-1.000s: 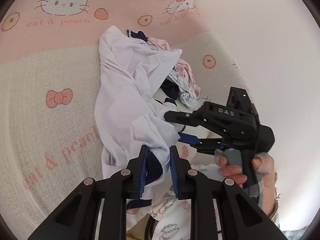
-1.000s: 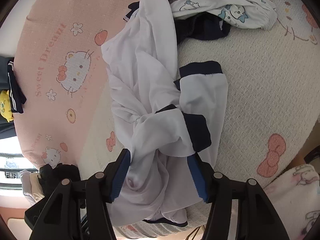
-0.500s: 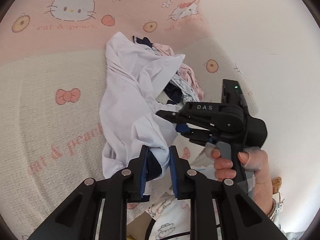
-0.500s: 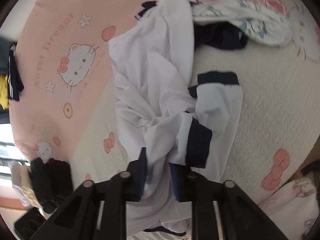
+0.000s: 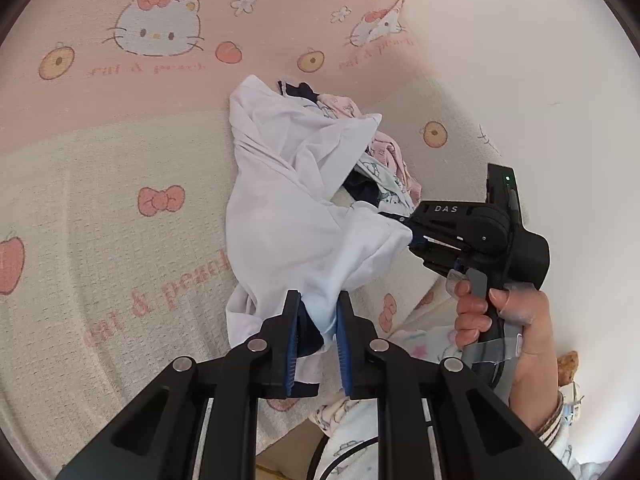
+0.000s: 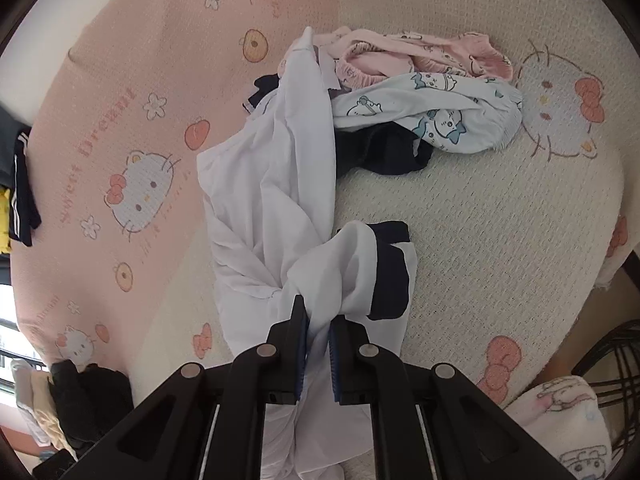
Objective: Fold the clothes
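Lay crumpled on the cream-and-pink cartoon-print bedspread (image 5: pixel 100 208): white garment (image 5: pixel 288 216) with navy cuffs (image 6: pixel 394 276), bunched lengthwise near the middle of the bed. Clamped by left gripper (image 5: pixel 318 326) on a fold of white cloth at the near end, jaws closed tight on the fabric with a navy edge showing between the blue pads. Clamped likewise by right gripper (image 6: pixel 318 334), jaws pinched on a gathered fold of the same garment just beside the navy cuffs; seen from the left wrist view as a black tool marked DAS, gripped at its handle by a hand (image 5: pixel 504 320), tips buried in white cloth. Piled at the far end of the garment, touching it: pink printed item (image 6: pixel 424 54), white item with blue cartoon print (image 6: pixel 432 112), dark navy item (image 6: pixel 384 152). Stacked at the left edge of the right wrist view, well apart: dark clothing (image 6: pixel 88 396).
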### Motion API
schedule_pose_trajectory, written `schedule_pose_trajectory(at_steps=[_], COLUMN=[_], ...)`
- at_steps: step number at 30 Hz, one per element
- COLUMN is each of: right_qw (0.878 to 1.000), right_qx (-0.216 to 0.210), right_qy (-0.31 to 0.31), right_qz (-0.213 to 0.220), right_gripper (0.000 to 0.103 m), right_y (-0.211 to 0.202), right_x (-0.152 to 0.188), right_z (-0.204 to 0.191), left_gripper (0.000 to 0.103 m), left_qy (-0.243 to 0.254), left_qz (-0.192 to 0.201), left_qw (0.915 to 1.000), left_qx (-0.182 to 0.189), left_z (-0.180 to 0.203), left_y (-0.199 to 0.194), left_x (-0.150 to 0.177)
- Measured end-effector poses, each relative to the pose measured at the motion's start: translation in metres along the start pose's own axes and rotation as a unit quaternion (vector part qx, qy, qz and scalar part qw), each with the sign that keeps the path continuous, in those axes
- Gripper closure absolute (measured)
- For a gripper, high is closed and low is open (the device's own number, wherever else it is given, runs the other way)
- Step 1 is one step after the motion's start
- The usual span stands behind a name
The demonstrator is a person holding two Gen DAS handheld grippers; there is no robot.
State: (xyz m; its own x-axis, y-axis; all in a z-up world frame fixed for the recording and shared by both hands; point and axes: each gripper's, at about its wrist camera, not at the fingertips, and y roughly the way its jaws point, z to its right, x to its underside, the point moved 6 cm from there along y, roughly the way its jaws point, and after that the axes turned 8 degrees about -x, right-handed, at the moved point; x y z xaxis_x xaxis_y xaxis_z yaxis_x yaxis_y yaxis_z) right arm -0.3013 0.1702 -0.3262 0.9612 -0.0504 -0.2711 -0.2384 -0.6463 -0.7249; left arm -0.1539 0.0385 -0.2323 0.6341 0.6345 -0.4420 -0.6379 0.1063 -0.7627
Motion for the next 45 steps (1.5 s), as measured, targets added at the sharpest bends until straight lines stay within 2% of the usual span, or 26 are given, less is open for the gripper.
schedule_pose_trajectory(at_steps=[4, 7, 10, 17, 19, 21, 22, 23, 25, 33, 37, 41, 45], right_qw=[1.000, 0.998, 0.997, 0.997, 0.994, 0.987, 0.982, 0.975, 0.958, 0.983, 0.988, 0.983, 0.969], right_qx=[-0.016, -0.031, -0.050, -0.073, -0.080, -0.094, -0.118, -0.141, -0.187, -0.130, -0.110, -0.131, -0.169], right_qy=[0.001, 0.013, 0.022, 0.039, 0.072, 0.124, 0.147, 0.169, 0.211, 0.109, 0.079, 0.108, 0.173], right_qz=[0.019, 0.046, 0.053, 0.005, -0.014, -0.030, -0.035, -0.040, -0.050, -0.063, -0.076, -0.065, -0.054], right_gripper=[0.095, 0.095, 0.095, 0.095, 0.093, 0.071, 0.042, 0.030, 0.030, 0.030, 0.030, 0.030, 0.030], right_y=[-0.007, -0.016, -0.022, -0.007, -0.003, -0.001, -0.001, -0.002, -0.004, -0.014, -0.013, -0.025, -0.035], right_x=[-0.005, -0.012, -0.014, -0.001, 0.007, 0.016, 0.021, 0.026, 0.036, 0.056, 0.061, 0.075, 0.097], right_z=[-0.003, -0.003, -0.002, -0.005, 0.000, 0.010, 0.011, 0.012, 0.013, -0.019, -0.027, -0.024, -0.017], left_gripper=[0.089, 0.089, 0.089, 0.089, 0.089, 0.089, 0.089, 0.089, 0.089, 0.089, 0.089, 0.089, 0.089], left_qy=[-0.001, 0.004, 0.009, 0.010, 0.011, 0.011, 0.011, 0.010, 0.011, 0.015, 0.022, 0.033, 0.043], left_qz=[0.005, 0.008, 0.009, 0.004, 0.002, 0.001, 0.000, -0.001, -0.001, 0.010, 0.019, 0.029, 0.041], left_qw=[1.0000, 1.0000, 0.9999, 0.9999, 0.9999, 0.9999, 0.9999, 0.9999, 0.9999, 0.9998, 0.9994, 0.9979, 0.9961], left_qx=[0.009, 0.003, -0.003, -0.001, -0.001, -0.001, 0.001, 0.003, 0.006, -0.005, -0.021, -0.048, -0.065], left_z=[0.001, 0.001, 0.000, -0.003, -0.004, -0.005, -0.005, -0.005, -0.005, -0.006, -0.009, -0.013, -0.015], left_y=[-0.008, -0.014, -0.019, -0.026, -0.027, -0.027, -0.027, -0.026, -0.026, -0.029, -0.033, -0.038, -0.044], left_x=[0.000, 0.001, 0.002, 0.007, 0.009, 0.009, 0.009, 0.008, 0.008, 0.002, -0.001, -0.004, -0.007])
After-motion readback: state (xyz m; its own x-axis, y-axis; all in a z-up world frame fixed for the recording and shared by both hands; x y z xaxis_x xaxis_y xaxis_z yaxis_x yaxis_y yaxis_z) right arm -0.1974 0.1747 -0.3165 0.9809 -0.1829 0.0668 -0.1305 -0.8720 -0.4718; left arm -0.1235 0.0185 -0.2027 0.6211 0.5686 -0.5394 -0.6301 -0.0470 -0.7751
